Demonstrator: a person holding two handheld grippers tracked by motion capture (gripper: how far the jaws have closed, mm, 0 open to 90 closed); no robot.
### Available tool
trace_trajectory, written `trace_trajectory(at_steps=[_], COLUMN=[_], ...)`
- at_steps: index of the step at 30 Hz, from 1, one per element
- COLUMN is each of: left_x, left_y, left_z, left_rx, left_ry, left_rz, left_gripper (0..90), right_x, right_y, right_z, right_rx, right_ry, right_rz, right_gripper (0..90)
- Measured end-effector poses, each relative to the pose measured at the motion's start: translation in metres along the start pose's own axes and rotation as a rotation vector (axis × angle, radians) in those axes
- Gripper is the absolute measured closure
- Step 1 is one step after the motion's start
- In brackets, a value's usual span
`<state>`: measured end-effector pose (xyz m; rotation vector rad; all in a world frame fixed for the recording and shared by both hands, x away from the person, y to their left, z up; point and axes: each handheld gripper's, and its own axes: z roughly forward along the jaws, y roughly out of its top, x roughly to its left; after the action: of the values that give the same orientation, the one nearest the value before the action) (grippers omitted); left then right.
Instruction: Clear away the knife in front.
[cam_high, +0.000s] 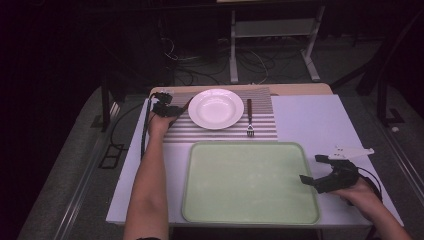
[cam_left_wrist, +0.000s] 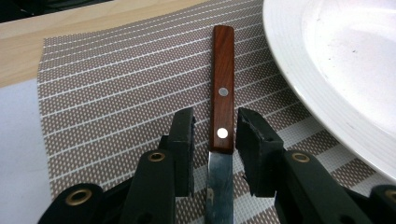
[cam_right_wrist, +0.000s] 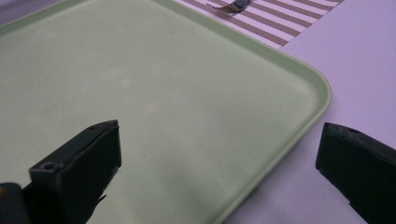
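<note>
Knife (cam_left_wrist: 221, 107) with a wooden handle lies on the striped placemat (cam_left_wrist: 116, 93) just beside the white plate (cam_left_wrist: 327, 70), its handle between the left claw (cam_left_wrist: 215, 135)'s narrowly parted jaws, untouched. Right claw (cam_right_wrist: 219, 154) gapes wide over the green tray (cam_right_wrist: 163, 93)'s corner.

My left forearm (cam_high: 150, 175) stretches forward from the near edge, bare to the wrist, with the hand wrapped around the left gripper (cam_high: 167, 111) at the far left. Its jaws point down and forward, narrowed to a slim gap; both pads (cam_left_wrist: 184, 135) stand apart, not pressed together. My right hand (cam_high: 362, 197) sits low at the near right, holding the right gripper (cam_high: 315, 170) angled inward, its jaws spread wide.
</note>
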<state>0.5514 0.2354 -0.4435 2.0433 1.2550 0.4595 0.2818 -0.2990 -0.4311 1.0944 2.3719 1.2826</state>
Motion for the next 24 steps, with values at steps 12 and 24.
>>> trace_trajectory(at_steps=[12,24], left_x=[-0.0024,-0.0067], left_y=[0.001,0.0001], left_z=[0.0062,0.0063], left_rx=[0.019,0.022], left_ry=[0.003,0.026], left_rz=[0.014,0.07], left_gripper=[71.1,76.8], right_x=[-0.0005,-0.0001], right_y=[-0.0005,-0.0005], right_z=[-0.0018,-0.0012], right_rx=[-0.005,-0.005], right_ry=[-0.001,0.002], right_rz=[0.001,0.002], right_gripper=[0.3,0.3])
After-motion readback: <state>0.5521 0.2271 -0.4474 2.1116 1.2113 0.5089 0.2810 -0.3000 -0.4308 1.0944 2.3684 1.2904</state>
